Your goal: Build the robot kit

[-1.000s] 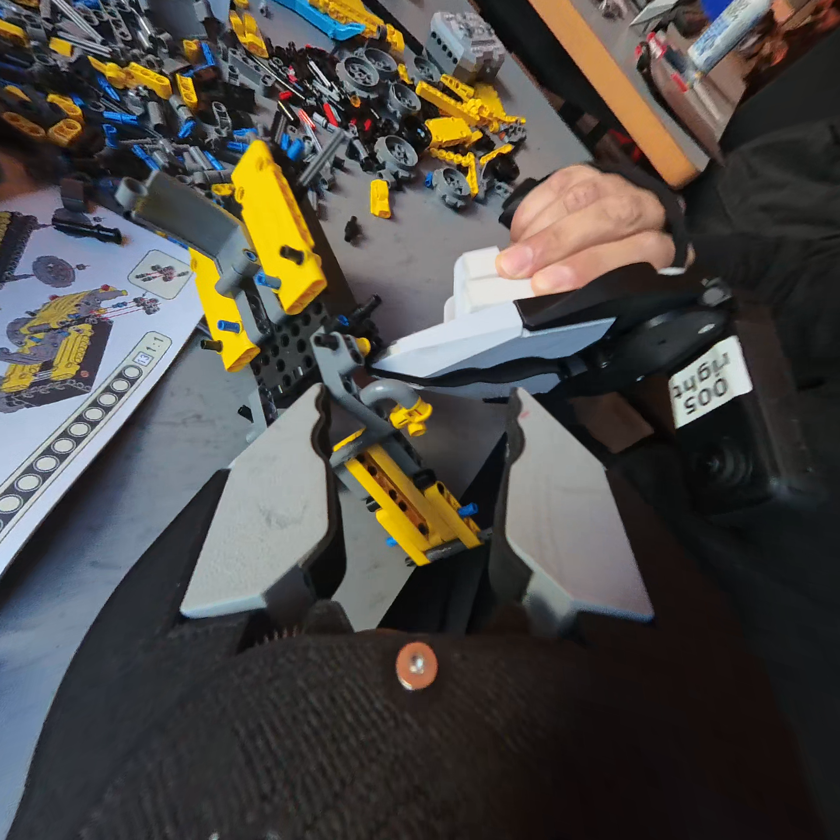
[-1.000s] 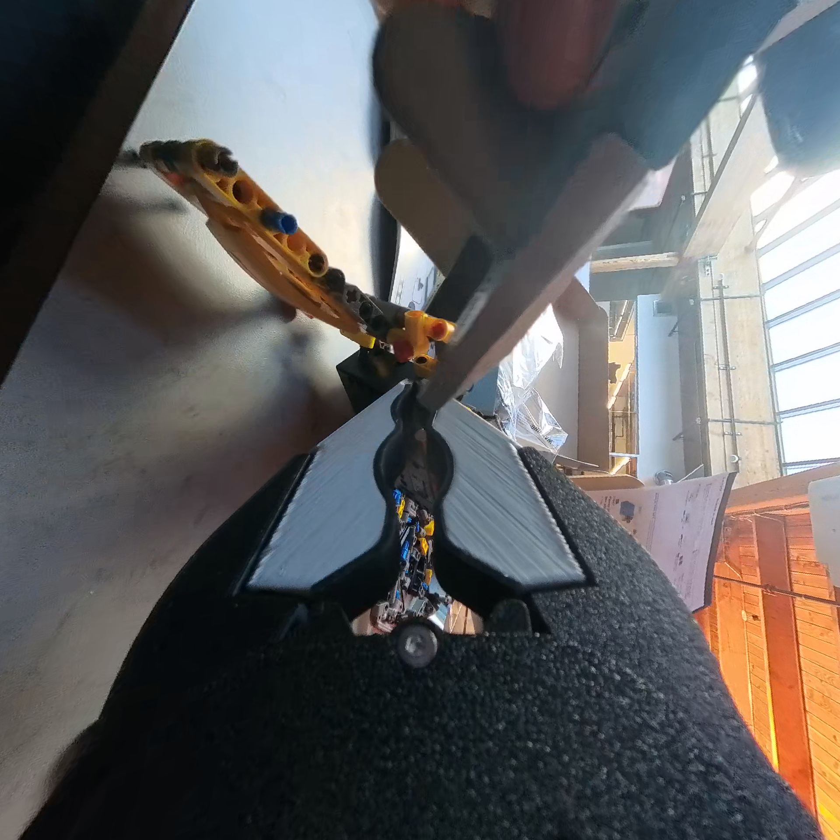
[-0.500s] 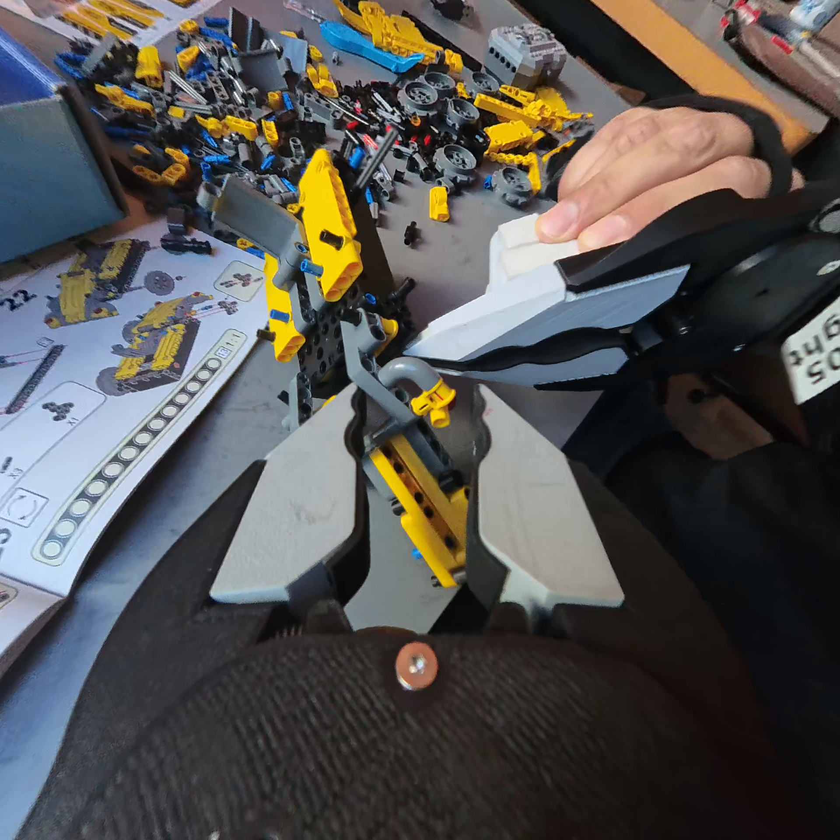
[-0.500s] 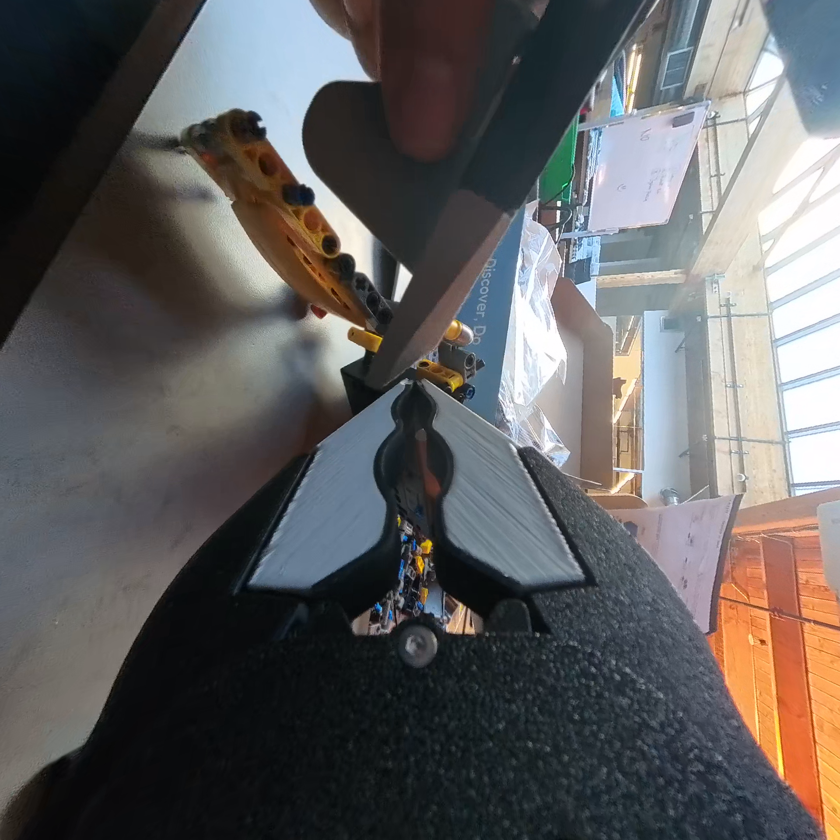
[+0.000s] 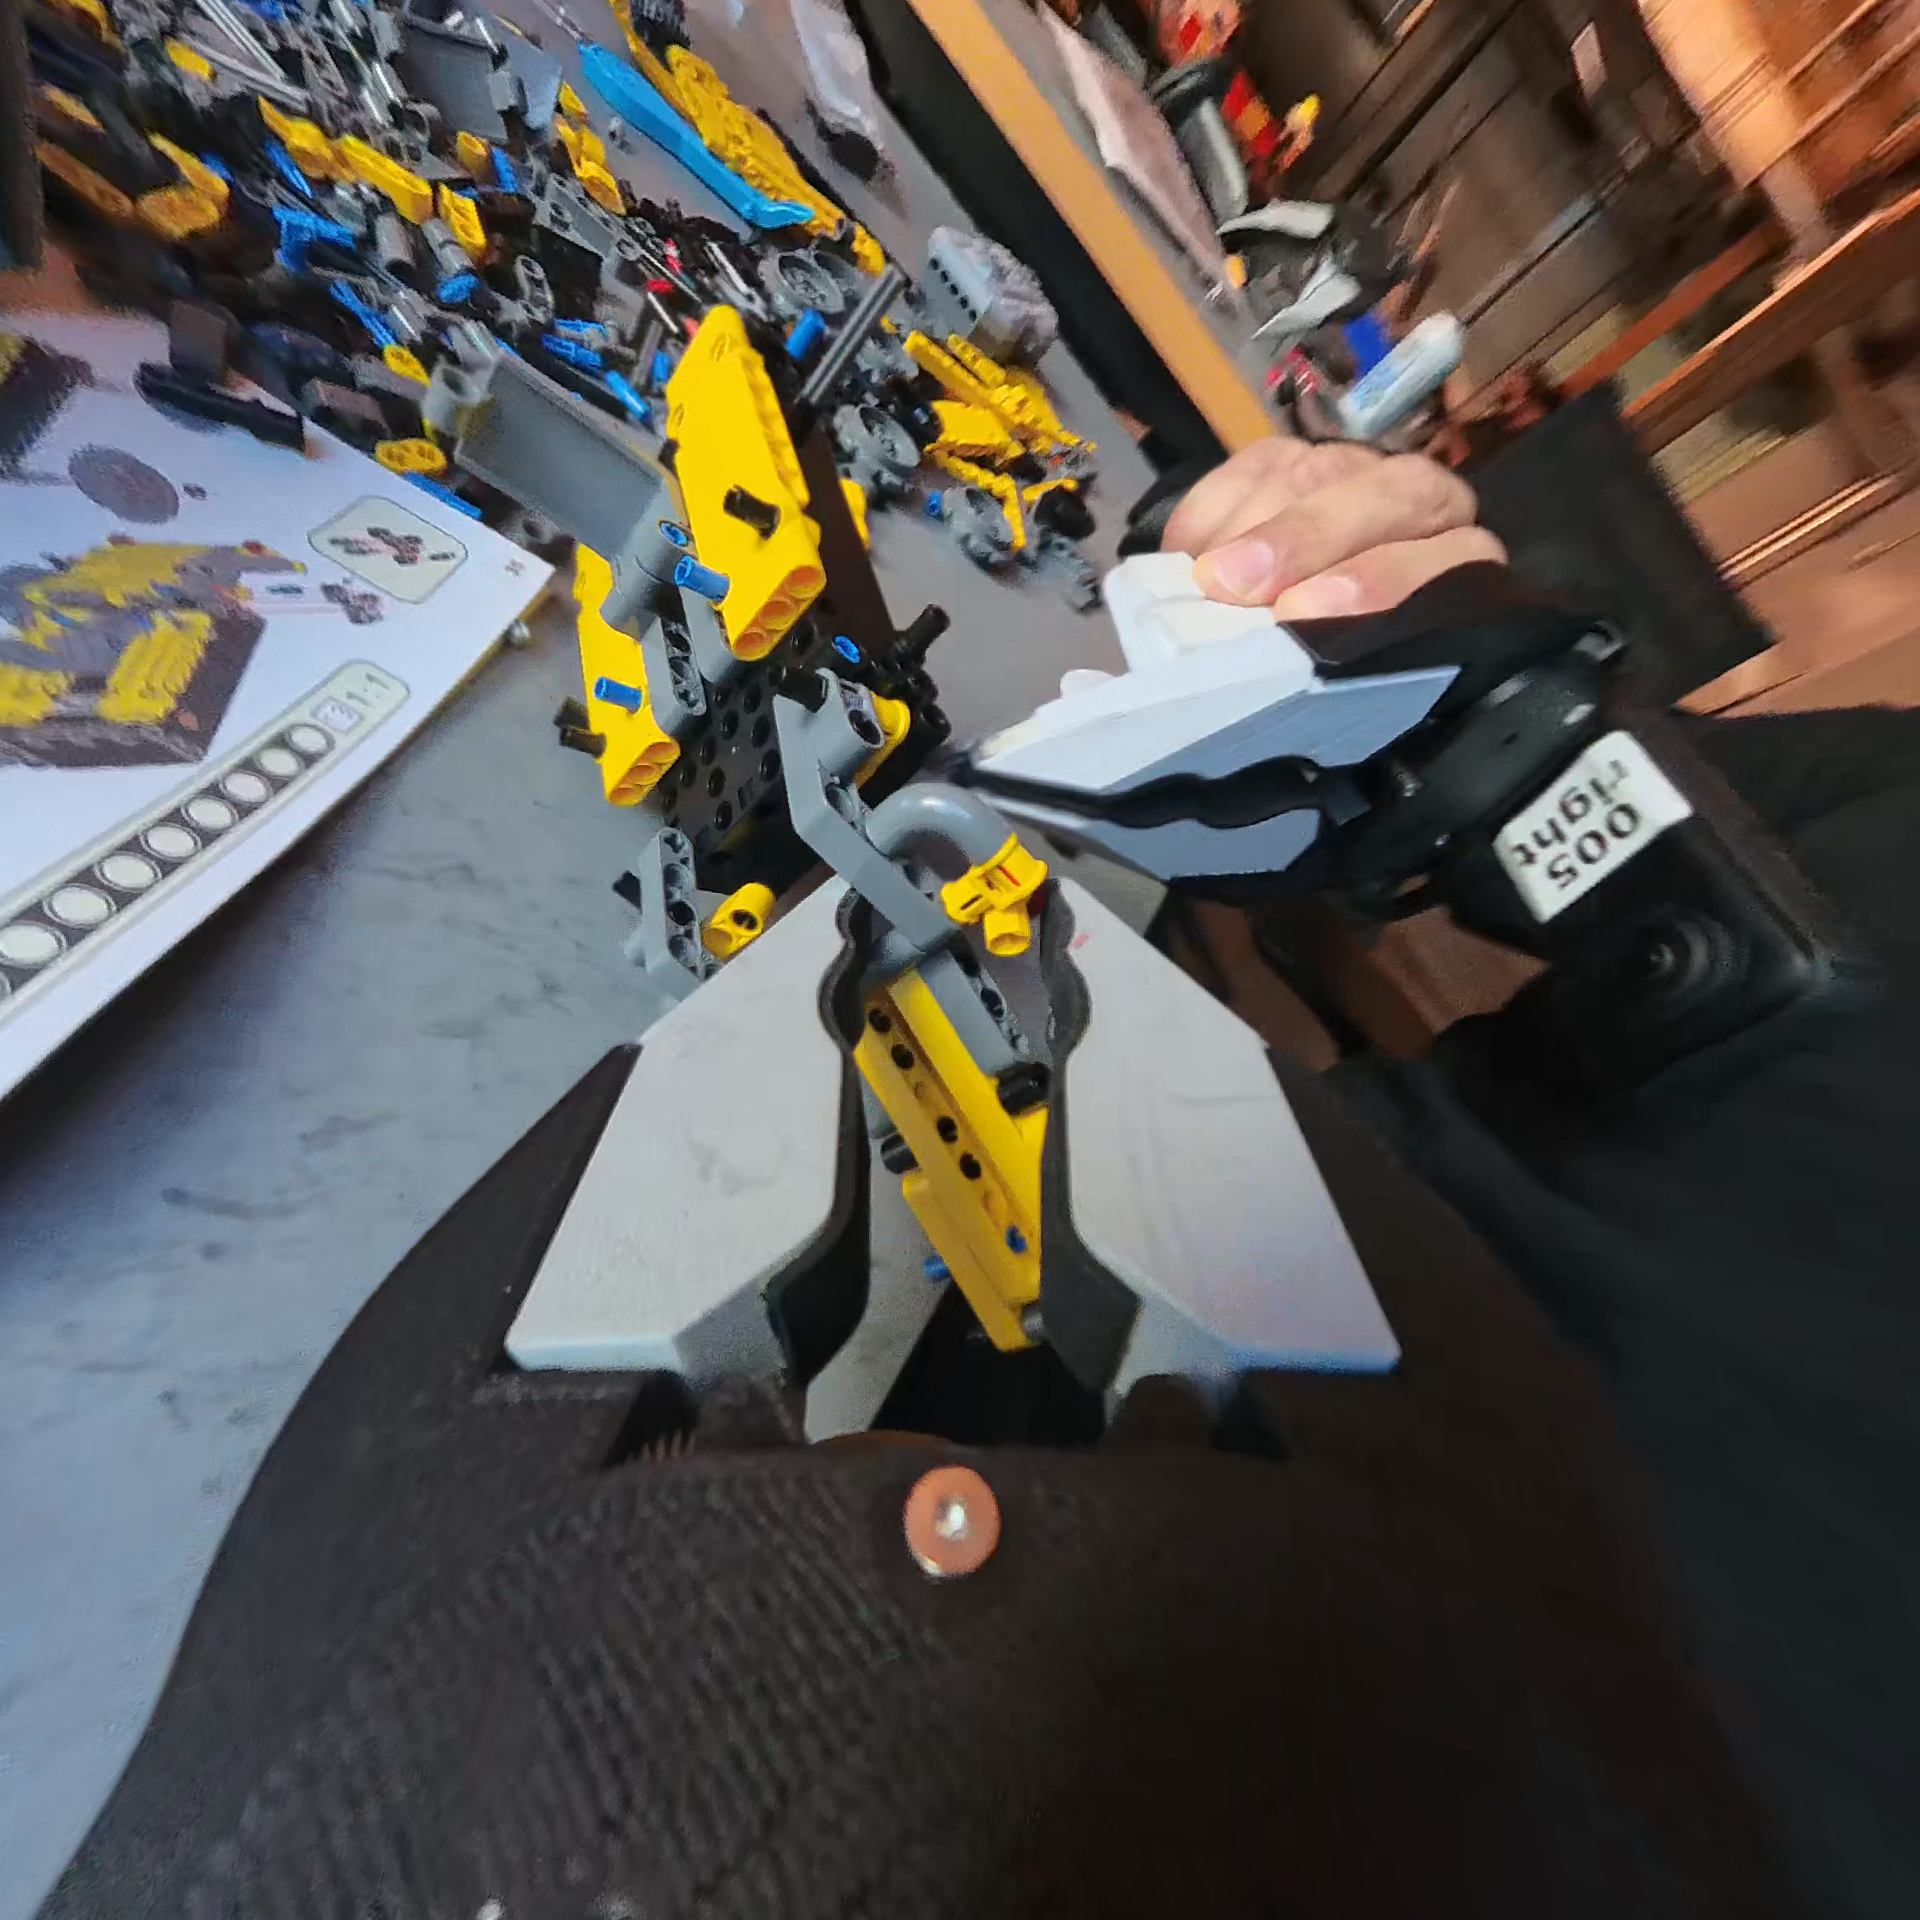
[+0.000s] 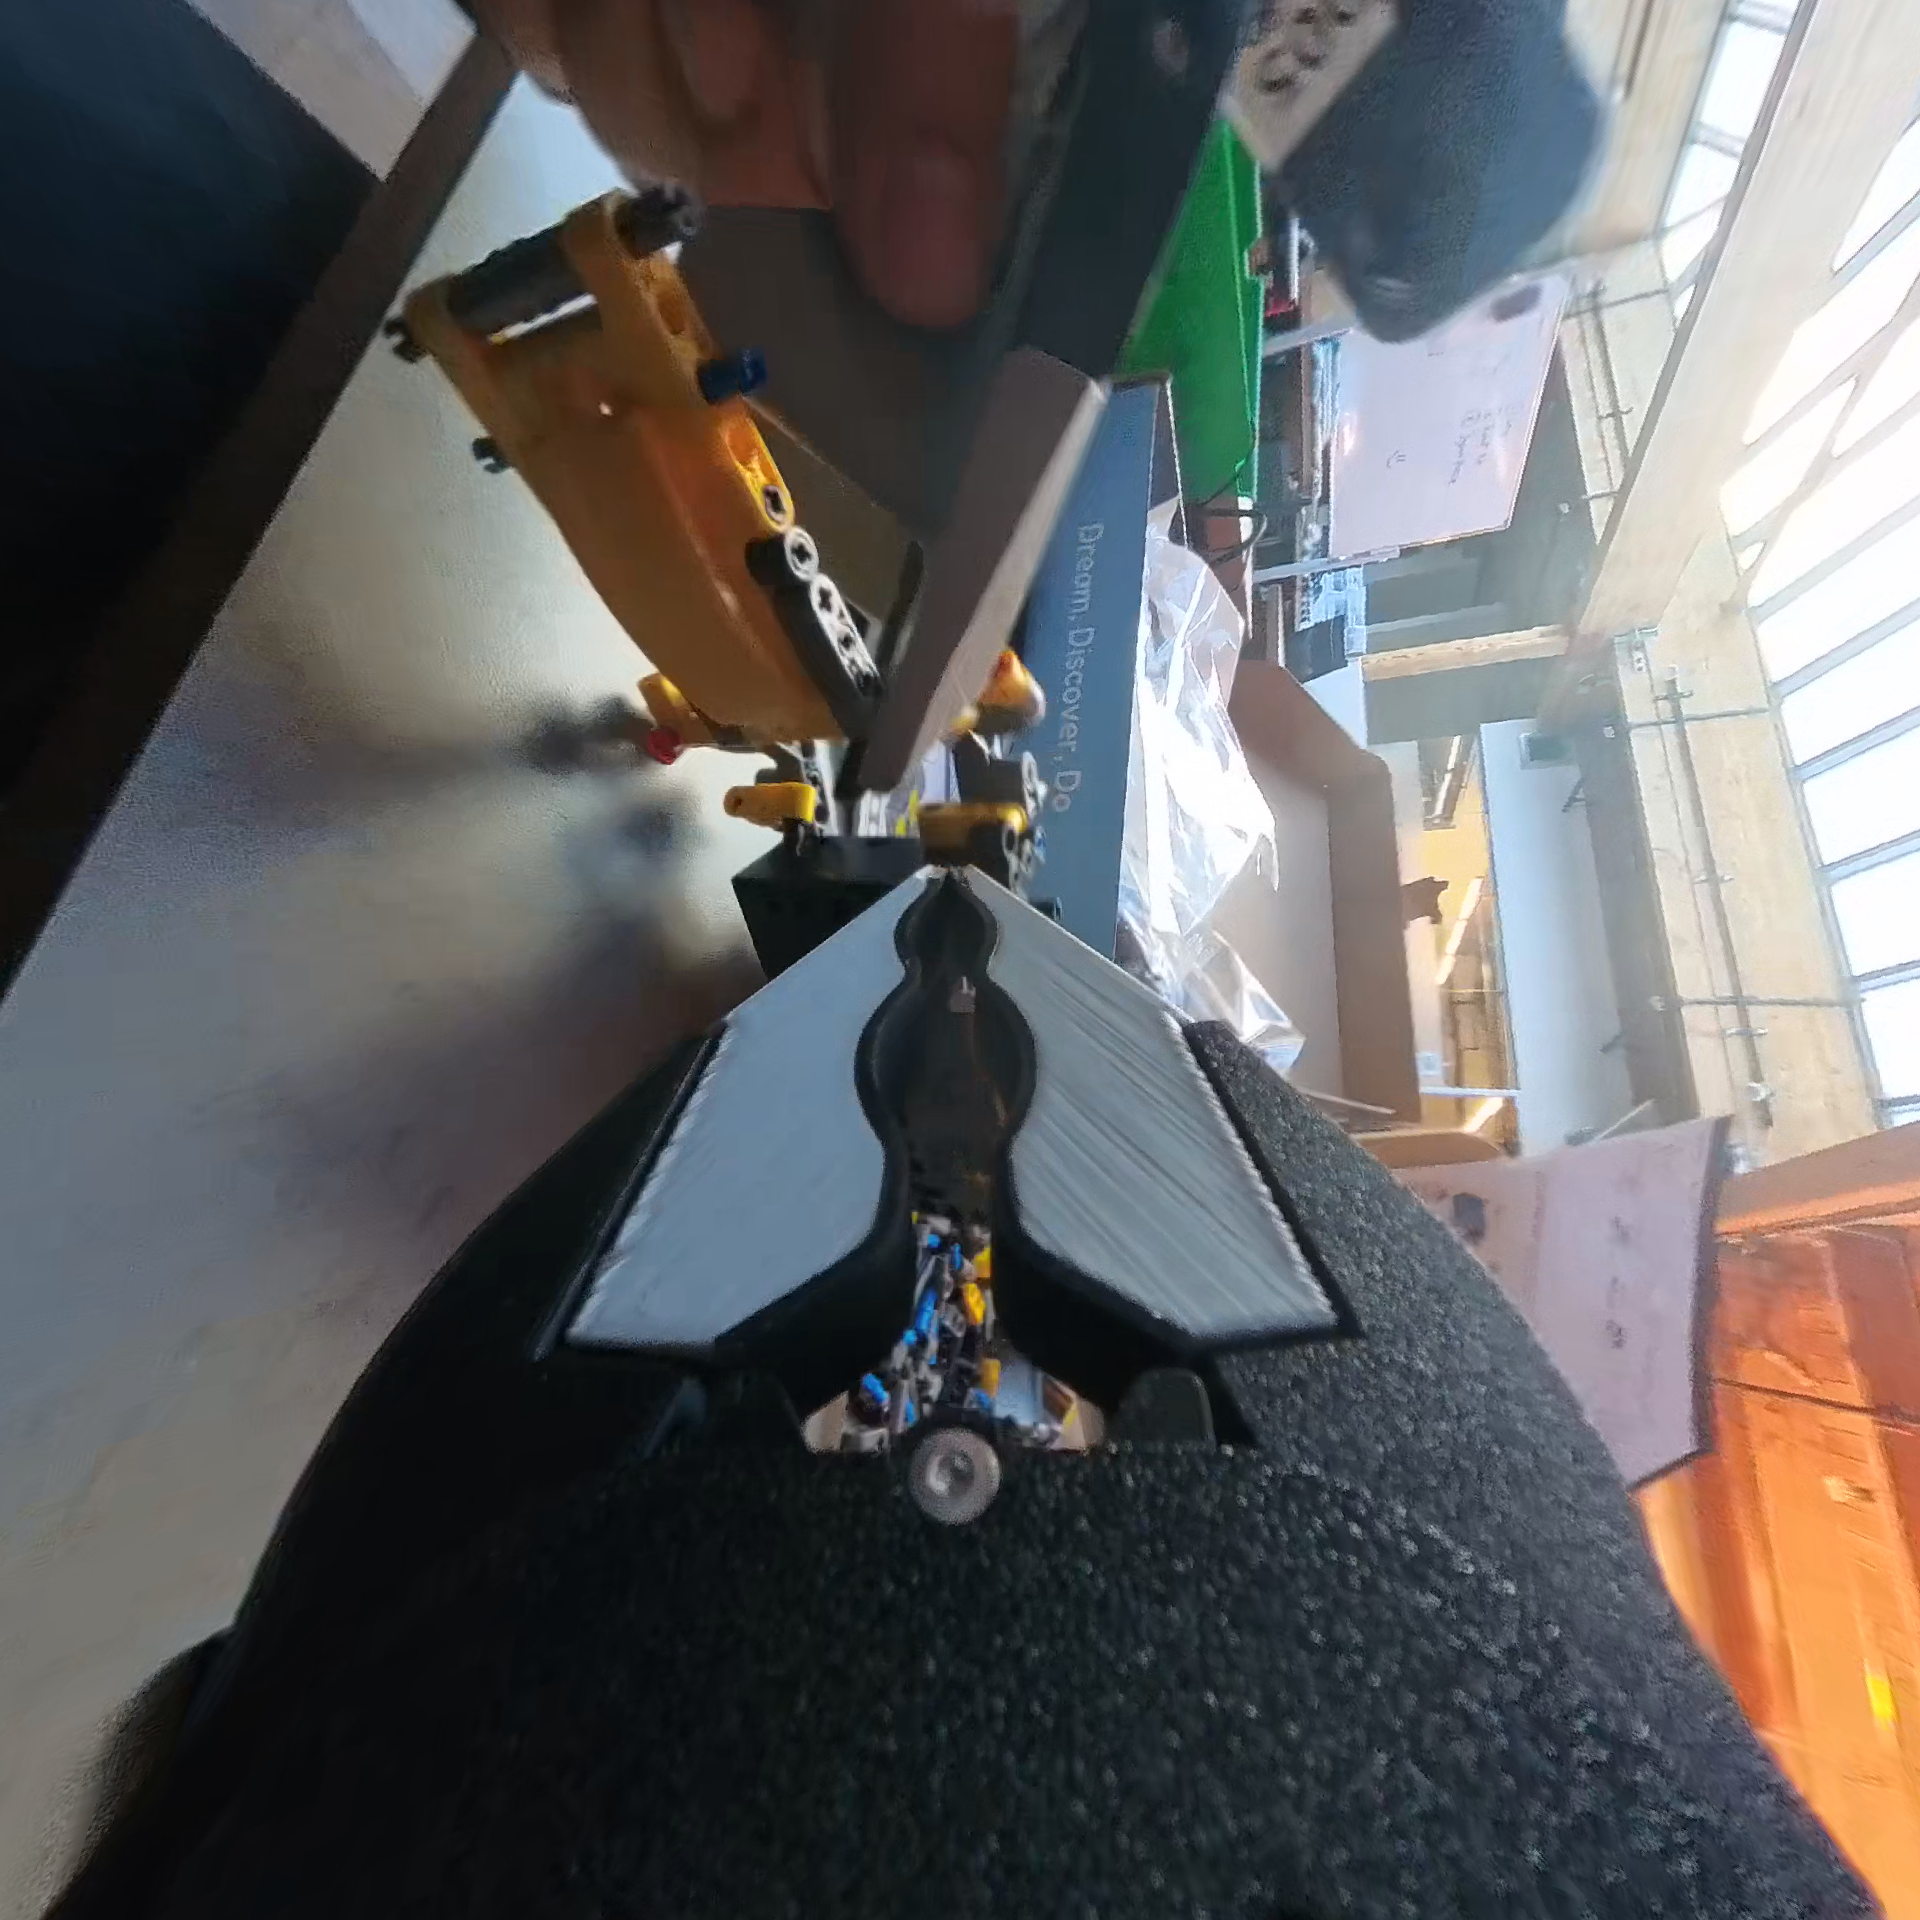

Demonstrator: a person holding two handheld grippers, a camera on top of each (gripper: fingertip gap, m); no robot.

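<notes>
**Stuff lying around the bench**

So the grey bench [image 5: 260, 1039] is a proper mess. An open instruction booklet [image 5: 208, 665] lies flat on the left, and behind it there's a big pile of loose pieces [image 5: 416, 208], mostly yellow, black, blue and grey. A long blue piece [image 5: 675, 135] sits at the far side of the pile, with a grey block [image 5: 977, 286] near the bench's wooden edge [image 5: 1081, 229]. From the other camera: a blue box [image 6: 1091, 644], crumpled clear plastic [image 6: 1195, 748] beside it, a cardboard box [image 6: 1320, 831], a whiteboard [image 6: 1444, 416] farther off, and big bright windows [image 6: 1849, 727].
</notes>
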